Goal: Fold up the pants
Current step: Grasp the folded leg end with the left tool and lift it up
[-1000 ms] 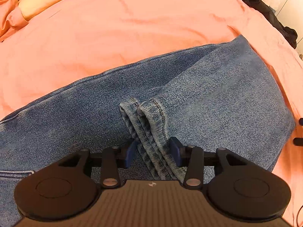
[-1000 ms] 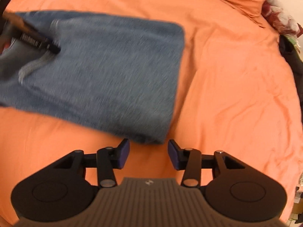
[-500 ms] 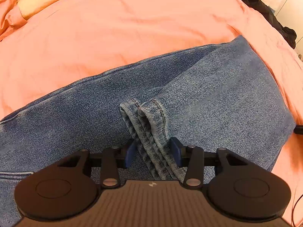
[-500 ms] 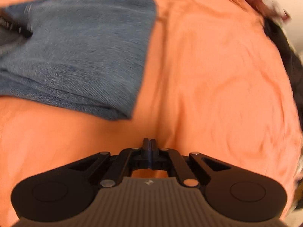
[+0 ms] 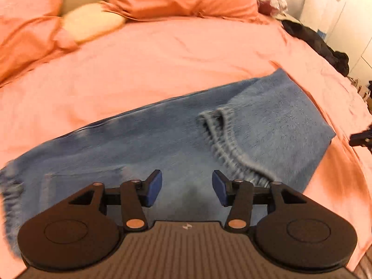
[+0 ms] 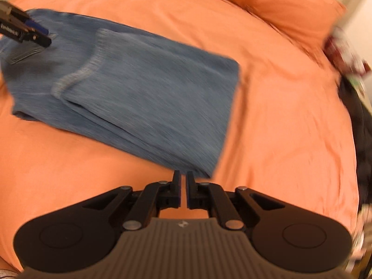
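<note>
Left wrist view shows the jeans (image 5: 162, 144) lying folded once on the orange bed (image 5: 162, 65), the leg hems (image 5: 223, 134) doubled back onto the upper part near the back pocket (image 5: 76, 181). The likeliest trouble from here is the fold coming undone: the hems lie loosely on top, bunched and slightly askew, and nothing pins them. If the next fold is lifted from one corner only, the top layer would probably slide and the stack would end up crooked. Soft bedding under the denim adds to that risk, since a claw pushing under the edge may catch the sheet along with it.

The left claw (image 5: 184, 189) is spread wide, its blue pads (image 5: 153, 187) apart above the denim, gripping nothing; whether the tips touch the cloth cannot be told. In the right wrist view the right claw (image 6: 183, 191) is nearly closed, only a narrow slit between the pads, and empty. It sits just at the near corner of the folded end (image 6: 200, 169), over the bed, apparently not clamping the fabric.
</note>
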`<state>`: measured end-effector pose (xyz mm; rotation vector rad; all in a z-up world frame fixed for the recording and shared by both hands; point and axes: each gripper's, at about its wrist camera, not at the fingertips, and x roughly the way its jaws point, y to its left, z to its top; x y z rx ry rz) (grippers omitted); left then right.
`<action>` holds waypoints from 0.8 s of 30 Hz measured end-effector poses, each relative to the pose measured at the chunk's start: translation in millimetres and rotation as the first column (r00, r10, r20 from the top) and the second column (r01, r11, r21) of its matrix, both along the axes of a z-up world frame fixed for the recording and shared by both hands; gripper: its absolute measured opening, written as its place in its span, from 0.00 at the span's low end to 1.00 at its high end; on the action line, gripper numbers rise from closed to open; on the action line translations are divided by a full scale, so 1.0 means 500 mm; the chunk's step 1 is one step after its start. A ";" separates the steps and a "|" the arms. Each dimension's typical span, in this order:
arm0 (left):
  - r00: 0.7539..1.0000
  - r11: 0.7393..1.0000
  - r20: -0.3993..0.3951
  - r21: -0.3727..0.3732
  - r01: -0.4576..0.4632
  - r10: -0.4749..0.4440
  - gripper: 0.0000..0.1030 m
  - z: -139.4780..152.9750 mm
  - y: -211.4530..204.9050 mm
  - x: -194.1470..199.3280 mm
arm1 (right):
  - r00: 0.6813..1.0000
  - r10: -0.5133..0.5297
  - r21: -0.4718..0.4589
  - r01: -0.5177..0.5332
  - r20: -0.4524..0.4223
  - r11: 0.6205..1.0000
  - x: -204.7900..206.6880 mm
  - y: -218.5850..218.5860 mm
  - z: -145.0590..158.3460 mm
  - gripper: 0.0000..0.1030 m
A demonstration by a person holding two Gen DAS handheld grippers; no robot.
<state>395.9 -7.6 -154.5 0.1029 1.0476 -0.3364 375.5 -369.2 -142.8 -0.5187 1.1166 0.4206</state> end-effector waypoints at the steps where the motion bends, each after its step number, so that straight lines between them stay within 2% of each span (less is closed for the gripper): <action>1: 1.000 1.000 0.007 0.002 -0.013 0.013 0.59 0.012 0.024 -0.014 | 1.000 0.028 0.002 -0.028 0.002 1.000 0.002 0.020 0.003 0.01; 5: 0.996 0.996 0.023 0.021 -0.083 0.082 0.63 0.043 0.123 -0.059 | 0.992 0.125 0.038 -0.125 -0.003 0.991 0.012 0.094 0.011 0.03; 8: 0.984 0.984 0.021 0.018 -0.175 0.174 0.67 0.046 0.193 -0.081 | 0.981 0.195 0.016 -0.196 0.014 0.981 0.021 0.152 0.011 0.12; 10: 0.971 0.971 0.009 -0.009 -0.237 0.238 0.68 0.043 0.247 -0.094 | 0.971 0.237 0.007 -0.237 0.009 0.971 0.032 0.186 0.008 0.17; 16: 0.915 0.911 -0.013 -0.083 -0.404 0.404 0.80 0.003 0.375 -0.126 | 0.928 0.373 -0.023 -0.373 -0.011 0.927 0.050 0.273 -0.007 0.18; 18: 0.885 0.874 -0.045 -0.139 -0.466 0.464 0.81 -0.022 0.410 -0.133 | 0.904 0.426 -0.045 -0.427 -0.014 0.903 0.058 0.296 -0.017 0.18; 20: 0.845 0.816 -0.093 -0.222 -0.534 0.527 0.81 -0.051 0.445 -0.143 | 0.879 0.476 -0.082 -0.477 -0.025 0.875 0.070 0.318 -0.032 0.18; 22: 0.792 0.732 -0.147 -0.314 -0.605 0.592 0.81 -0.087 0.482 -0.159 | 0.851 0.523 -0.127 -0.524 -0.047 0.842 0.084 0.336 -0.048 0.18; 24: 0.730 0.627 -0.188 -0.403 -0.667 0.657 0.81 -0.121 0.507 -0.171 | 0.818 0.570 -0.156 -0.574 -0.077 0.804 0.097 0.355 -0.062 0.18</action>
